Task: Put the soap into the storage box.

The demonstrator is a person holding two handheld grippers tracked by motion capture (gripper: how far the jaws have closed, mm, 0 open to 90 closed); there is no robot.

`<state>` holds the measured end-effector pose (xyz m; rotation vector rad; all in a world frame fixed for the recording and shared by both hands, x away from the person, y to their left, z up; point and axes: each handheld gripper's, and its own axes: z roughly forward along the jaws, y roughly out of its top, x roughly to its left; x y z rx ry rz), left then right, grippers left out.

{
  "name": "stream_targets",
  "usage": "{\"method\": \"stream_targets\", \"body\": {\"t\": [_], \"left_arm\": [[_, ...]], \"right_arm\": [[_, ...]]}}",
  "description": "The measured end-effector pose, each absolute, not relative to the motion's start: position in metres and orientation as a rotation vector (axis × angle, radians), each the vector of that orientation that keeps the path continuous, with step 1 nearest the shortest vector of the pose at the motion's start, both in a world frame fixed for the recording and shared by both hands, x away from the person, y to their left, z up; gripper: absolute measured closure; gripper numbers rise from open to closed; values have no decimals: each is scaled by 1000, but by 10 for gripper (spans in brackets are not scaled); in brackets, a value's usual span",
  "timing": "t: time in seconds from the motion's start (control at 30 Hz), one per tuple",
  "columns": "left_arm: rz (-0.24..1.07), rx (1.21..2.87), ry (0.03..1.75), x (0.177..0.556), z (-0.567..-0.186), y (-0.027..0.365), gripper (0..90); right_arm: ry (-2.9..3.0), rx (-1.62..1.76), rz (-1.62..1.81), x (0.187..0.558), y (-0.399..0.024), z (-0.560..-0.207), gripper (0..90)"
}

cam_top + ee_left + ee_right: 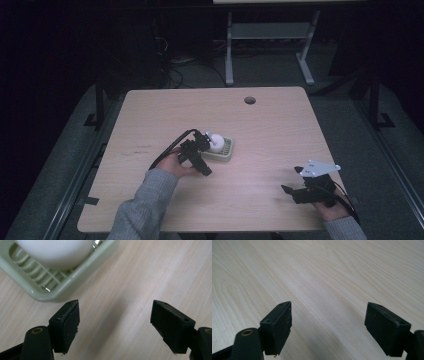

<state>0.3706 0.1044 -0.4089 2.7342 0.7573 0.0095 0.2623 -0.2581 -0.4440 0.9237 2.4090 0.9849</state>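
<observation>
- A smooth white egg-shaped object (53,252) sits in a pale green slotted plastic tray (37,287) near the middle of the light wooden surface (270,130).
- The left hand-held gripper (115,322) hovers just beside the tray, jaws apart.
- The right hand-held gripper (328,325), well apart from the tray, is spread wide over bare wood.

The left gripper (115,325), jaws spread wide, hovers near a pale-green slotted tray (42,287) holding what may be an egg (53,252).

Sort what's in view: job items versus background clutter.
Job:
egg
slicer
left hand-held gripper, open beside the slicer

Lying about:
right hand-held gripper, open over bare table
desk frame
floor cables
</observation>
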Motion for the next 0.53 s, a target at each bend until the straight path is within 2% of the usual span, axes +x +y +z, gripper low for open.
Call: {"method": "stream_targets", "body": {"t": [0.53], "left_arm": [[20, 2676, 781, 334, -423, 143, 232]], "right_arm": [[2402, 938, 971, 262, -258, -444, 212]]}}
